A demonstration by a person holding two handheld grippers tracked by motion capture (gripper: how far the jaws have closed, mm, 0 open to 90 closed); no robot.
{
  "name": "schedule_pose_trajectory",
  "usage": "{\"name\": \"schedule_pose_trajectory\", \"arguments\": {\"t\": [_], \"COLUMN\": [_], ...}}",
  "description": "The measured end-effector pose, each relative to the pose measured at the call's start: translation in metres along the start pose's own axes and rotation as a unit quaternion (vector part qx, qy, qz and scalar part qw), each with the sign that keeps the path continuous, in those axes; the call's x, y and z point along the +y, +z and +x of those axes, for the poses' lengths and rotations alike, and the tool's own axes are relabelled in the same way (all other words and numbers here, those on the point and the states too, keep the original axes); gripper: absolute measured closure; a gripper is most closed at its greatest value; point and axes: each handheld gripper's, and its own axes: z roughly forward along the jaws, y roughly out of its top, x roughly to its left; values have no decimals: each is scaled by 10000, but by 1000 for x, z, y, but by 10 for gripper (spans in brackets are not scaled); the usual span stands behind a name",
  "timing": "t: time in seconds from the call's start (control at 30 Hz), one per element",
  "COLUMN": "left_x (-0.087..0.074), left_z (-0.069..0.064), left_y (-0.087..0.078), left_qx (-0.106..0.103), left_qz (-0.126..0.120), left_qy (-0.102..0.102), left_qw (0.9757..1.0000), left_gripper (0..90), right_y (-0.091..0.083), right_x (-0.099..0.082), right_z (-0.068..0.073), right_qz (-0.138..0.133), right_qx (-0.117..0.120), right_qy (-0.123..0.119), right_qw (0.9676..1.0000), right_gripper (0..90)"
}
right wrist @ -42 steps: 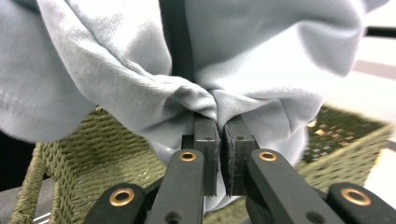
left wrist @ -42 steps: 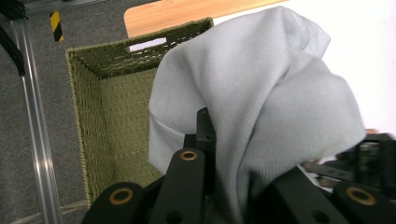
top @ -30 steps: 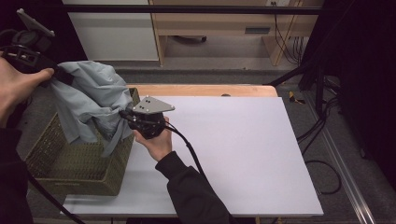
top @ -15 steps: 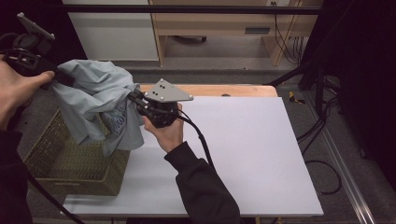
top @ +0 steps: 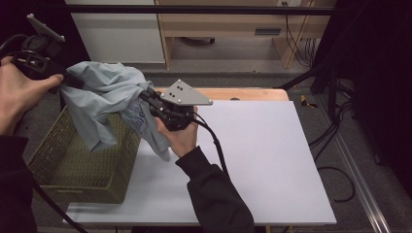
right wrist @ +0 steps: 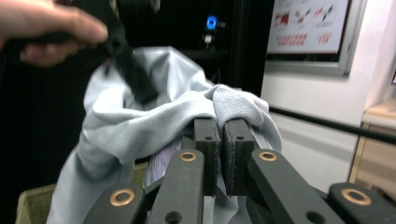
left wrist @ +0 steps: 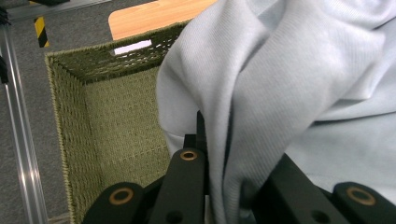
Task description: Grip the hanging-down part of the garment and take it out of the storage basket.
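shirt [top: 109,104] now lifted clear of basket [top: 73,170] | left gripper [top: 73,81] and right gripper [top: 148,97] clamp opposite edges, apparently to spread it

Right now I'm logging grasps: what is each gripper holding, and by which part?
Both hold the light blue garment above the basket. The left gripper pinches a bunched fold at its upper left, the right gripper a fold at its right edge.

Grey floor [top: 233,63], white cabinet [top: 116,34], perhaps wooden shelving [top: 228,24].

The pale blue garment [top: 109,104] hides part of the green basket's [top: 73,170] rim.
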Motion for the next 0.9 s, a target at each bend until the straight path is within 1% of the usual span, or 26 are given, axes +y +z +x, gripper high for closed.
{"name": "schedule_pose_trajectory", "arguments": {"t": [0.1, 0.13, 0.17, 0.23, 0.3, 0.37, 0.5, 0.57, 0.63, 0.67, 0.7, 0.77, 0.8, 0.83, 0.9], "left_x": [0, 0, 0, 0, 0, -1, -3, -4, -4, -4, -3, -3, -2, -2, -1], "left_z": [-1, -2, -2, -4, -5, -6, -8, -9, -10, -10, -11, -11, -12, -12, -12], "left_y": [4, 5, 6, 8, 10, 12, 17, 19, 20, 21, 21, 22, 22, 22, 23], "left_qx": [-8, -12, -17, -17, -38, -59, -124, -136, -141, -145, -142, -162, -160, -159, -160], "left_qz": [45, 54, 73, 87, 104, 132, 122, 127, 143, 152, 151, 155, 158, 156, 162], "left_qy": [25, 28, 46, 59, 79, 95, 135, 144, 153, 158, 165, 168, 172, 168, 153], "left_qw": [10000, 10000, 10000, 9999, 9999, 9999, 9998, 9997, 9997, 9997, 9996, 9996, 9996, 9996, 9996], "left_gripper": [845, 845, 846, 846, 845, 846, 846, 846, 845, 846, 845, 846, 846, 845, 845], "right_y": [-2, -3, -3, -4, -4, -4, -2, 0, 2, 3, 3, 0, -4, -9, -20], "right_x": [-14, -23, -28, -46, -62, -77, -99, -106, -111, -113, -114, -115, -115, -114, -112], "right_z": [-2, -2, -3, -3, -2, -1, 1, 2, 4, 4, 5, 4, 4, 3, 3], "right_qz": [241, 356, 409, 613, 758, 928, 1082, 1204, 1305, 1370, 1441, 1495, 1529, 1522, 1525], "right_qx": [66, 102, 105, 171, 197, 261, 252, 222, 256, 228, 180, 195, 242, 283, 324], "right_qy": [51, 112, 111, 211, 252, 347, 474, 490, 578, 538, 554, 560, 592, 607, 598], "right_qw": [9997, 9993, 9990, 9977, 9966, 9947, 9927, 9913, 9894, 9888, 9878, 9870, 9862, 9861, 9860], "right_gripper": [859, 857, 856, 852, 849, 845, 826, 792, 720, 659, 591, 504, 425, 359, 282]}}
